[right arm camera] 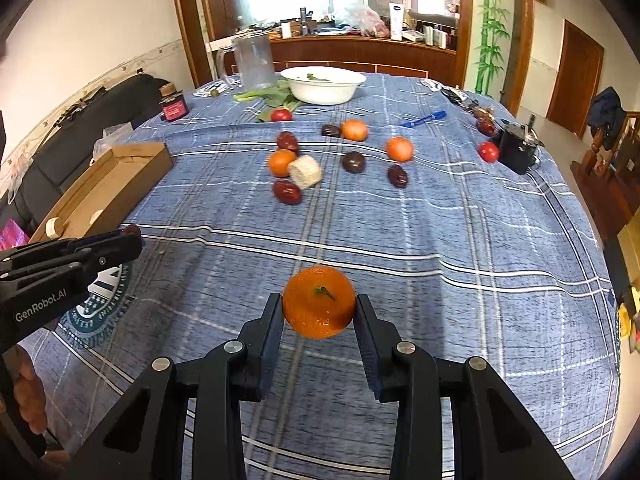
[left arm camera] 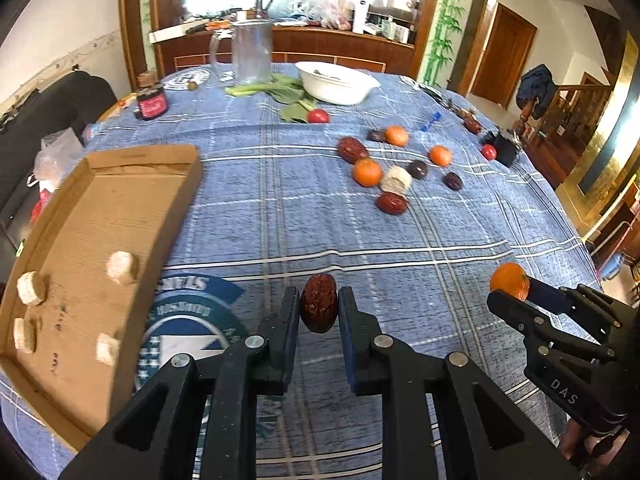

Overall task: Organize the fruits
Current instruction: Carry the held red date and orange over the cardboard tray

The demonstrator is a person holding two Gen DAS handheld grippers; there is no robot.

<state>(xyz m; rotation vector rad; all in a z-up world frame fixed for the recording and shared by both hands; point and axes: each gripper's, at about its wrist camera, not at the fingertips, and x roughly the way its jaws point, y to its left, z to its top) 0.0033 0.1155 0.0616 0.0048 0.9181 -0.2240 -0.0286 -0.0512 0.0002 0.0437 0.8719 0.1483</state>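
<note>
My left gripper (left arm camera: 319, 308) is shut on a wrinkled red date (left arm camera: 319, 304), held above the blue checked tablecloth, just right of the cardboard tray (left arm camera: 100, 216). My right gripper (right arm camera: 319, 310) is shut on a tangerine (right arm camera: 319, 307); it also shows in the left wrist view (left arm camera: 510, 282) at the right. Several tangerines (left arm camera: 367, 172), red dates (left arm camera: 352, 149), dark plums (left arm camera: 417, 169) and a pale cut piece (left arm camera: 396, 180) lie scattered in the middle of the table. The tray holds several pale cut pieces (left arm camera: 122, 266).
A white bowl (right arm camera: 323, 84), leafy greens (right arm camera: 268, 94), a clear jug (right arm camera: 253, 60) and a dark jar (right arm camera: 174, 106) stand at the far side. Cherry tomatoes (right arm camera: 488, 152), a black box (right arm camera: 518, 152) and a blue pen (right arm camera: 423, 119) lie at the right.
</note>
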